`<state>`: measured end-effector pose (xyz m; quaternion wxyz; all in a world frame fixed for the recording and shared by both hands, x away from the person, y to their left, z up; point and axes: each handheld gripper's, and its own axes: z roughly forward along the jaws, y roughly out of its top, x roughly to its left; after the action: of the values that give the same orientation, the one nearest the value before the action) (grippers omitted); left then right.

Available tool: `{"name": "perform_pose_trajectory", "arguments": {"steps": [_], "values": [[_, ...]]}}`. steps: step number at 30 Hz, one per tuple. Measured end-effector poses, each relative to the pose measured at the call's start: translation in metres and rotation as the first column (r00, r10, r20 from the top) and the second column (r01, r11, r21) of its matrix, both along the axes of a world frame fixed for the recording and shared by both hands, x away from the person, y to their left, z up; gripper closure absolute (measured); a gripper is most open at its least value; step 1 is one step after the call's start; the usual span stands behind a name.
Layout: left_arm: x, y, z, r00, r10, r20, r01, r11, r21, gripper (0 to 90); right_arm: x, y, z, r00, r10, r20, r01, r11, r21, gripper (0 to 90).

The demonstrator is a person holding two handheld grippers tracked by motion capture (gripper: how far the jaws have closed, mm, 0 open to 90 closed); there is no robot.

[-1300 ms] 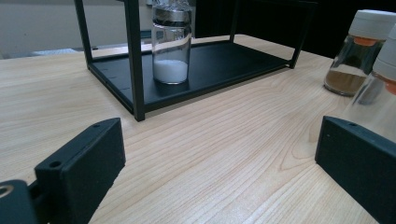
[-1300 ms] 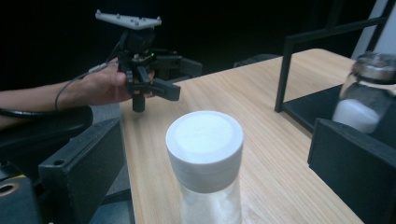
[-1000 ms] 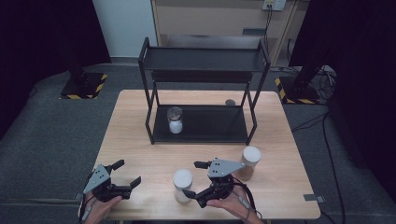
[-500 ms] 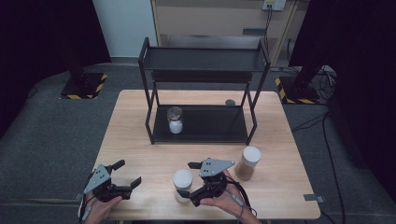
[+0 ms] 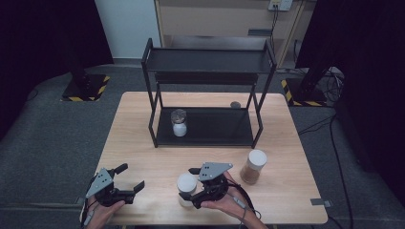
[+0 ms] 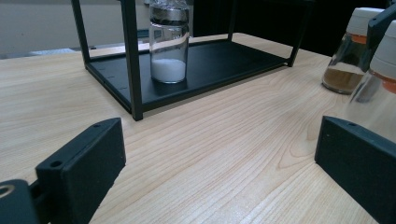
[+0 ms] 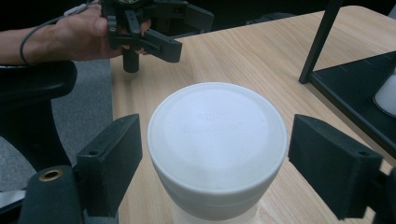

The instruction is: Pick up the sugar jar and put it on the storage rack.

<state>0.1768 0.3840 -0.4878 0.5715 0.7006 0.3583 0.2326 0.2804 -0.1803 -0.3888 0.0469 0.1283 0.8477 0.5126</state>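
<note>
Fingers of right gripper [image 7: 215,158] closing around white-lidded jar [image 7: 217,140], not yet touching

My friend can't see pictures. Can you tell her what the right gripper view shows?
A white jar lid sits between the right gripper's two black jaws, with a gap on each side, not yet squeezed. Behind it lie the wooden table and the left gripper.

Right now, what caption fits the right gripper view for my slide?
Right gripper straddles a white-lidded jar, pads not yet touching it.
</note>
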Motion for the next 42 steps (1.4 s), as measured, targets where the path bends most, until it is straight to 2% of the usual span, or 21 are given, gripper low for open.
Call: {"name": "perform_pose_trajectory", "arguments": {"steps": [6,13,20,33,36,42], "values": [[0.0,0.0,0.0,1.0,-0.002,0.0,0.002,1.0,0.002,0.7,0.002,0.003,0.001,1.0,0.01,-0.003,-0.01,0.9999,-0.011,22.6],[0.0,0.0,0.0,1.0,-0.002,0.001,0.002,1.0,0.002,0.7,0.004,0.005,0.001,0.9997,0.023,0.001,-0.023,0.9994,-0.026,33.4],[0.0,0.0,0.0,1.0,-0.003,0.0,0.003,1.0,0.001,0.8,0.003,0.007,0.005,0.9997,0.022,0.012,-0.021,0.9989,-0.042,34.0],[0.001,0.0,-0.001,1.0,-0.005,0.0,0.005,1.0,0.0,0.8,0.004,0.009,0.01,1.0,0.001,0.001,-0.001,0.9982,-0.06,34.1],[0.001,0.0,0.0,1.0,-0.008,0.0,0.008,1.0,0.0,0.8,0.007,0.006,0.011,0.9999,-0.007,-0.01,0.007,0.9986,-0.052,34.1],[0.001,0.0,0.0,1.0,-0.008,0.0,0.008,1.0,0.0,0.8,0.009,0.005,0.021,0.9996,-0.028,-0.001,0.028,0.998,-0.057,34.1]]}}
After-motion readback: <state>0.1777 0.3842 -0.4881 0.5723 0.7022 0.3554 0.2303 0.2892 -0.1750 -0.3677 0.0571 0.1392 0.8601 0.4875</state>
